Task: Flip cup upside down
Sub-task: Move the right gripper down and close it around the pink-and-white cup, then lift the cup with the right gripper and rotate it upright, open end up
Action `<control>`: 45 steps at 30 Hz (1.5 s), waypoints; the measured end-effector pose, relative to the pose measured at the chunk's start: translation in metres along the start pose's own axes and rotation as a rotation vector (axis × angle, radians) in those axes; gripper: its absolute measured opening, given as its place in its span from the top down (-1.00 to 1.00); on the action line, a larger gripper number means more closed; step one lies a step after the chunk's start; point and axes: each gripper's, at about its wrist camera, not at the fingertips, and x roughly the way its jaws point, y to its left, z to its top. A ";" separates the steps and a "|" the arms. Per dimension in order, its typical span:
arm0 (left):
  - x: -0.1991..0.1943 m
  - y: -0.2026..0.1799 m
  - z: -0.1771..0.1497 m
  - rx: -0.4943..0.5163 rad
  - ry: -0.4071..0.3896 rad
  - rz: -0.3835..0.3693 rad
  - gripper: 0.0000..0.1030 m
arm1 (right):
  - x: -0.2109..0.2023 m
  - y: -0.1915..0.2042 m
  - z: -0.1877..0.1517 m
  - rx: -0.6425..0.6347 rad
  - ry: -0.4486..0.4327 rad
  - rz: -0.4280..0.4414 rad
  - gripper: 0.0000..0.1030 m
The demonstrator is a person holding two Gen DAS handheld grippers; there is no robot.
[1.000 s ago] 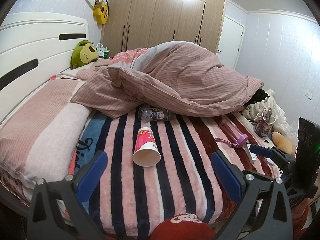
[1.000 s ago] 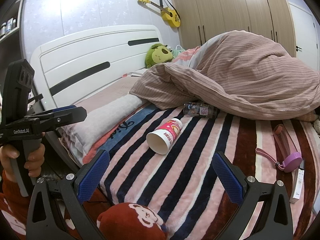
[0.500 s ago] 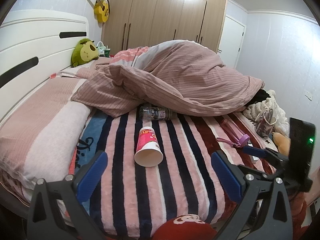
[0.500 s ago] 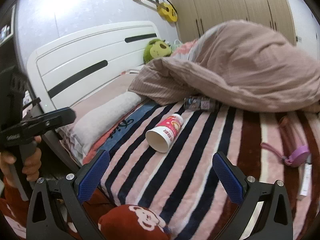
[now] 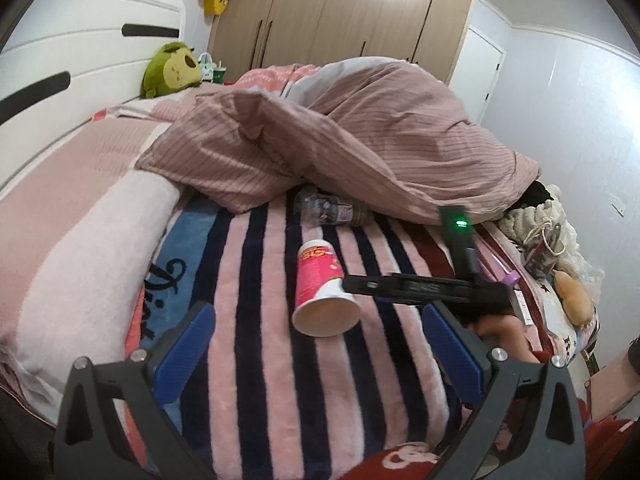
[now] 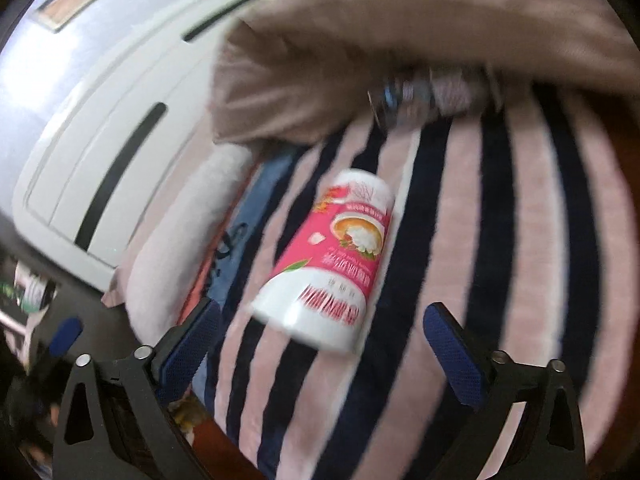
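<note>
A pink and white paper cup (image 5: 322, 288) lies on its side on the striped blanket (image 5: 260, 360), its open mouth toward me. It also shows in the right wrist view (image 6: 332, 264), close and blurred. My left gripper (image 5: 320, 344) is open and empty, just short of the cup. My right gripper (image 6: 324, 344) is open, its jaws on either side of the cup's mouth end, not touching. In the left wrist view the right gripper's body (image 5: 420, 286) reaches in from the right, beside the cup.
A clear plastic bottle (image 5: 328, 210) lies behind the cup at the edge of a heaped pink duvet (image 5: 360, 136). A pillow (image 5: 92, 248) lies on the left. A purple bottle (image 5: 508, 276) and bags lie on the right. A white headboard (image 6: 100, 120) stands at the left.
Both grippers have moved in toward the cup. The right gripper has swept in fast and low, so the cup now sits between its open jaws. The cup has not moved.
</note>
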 end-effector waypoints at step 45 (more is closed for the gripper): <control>0.111 -0.063 -0.043 0.035 0.223 -0.426 -0.10 | -0.051 0.038 -0.139 -0.485 -0.042 -0.072 -0.29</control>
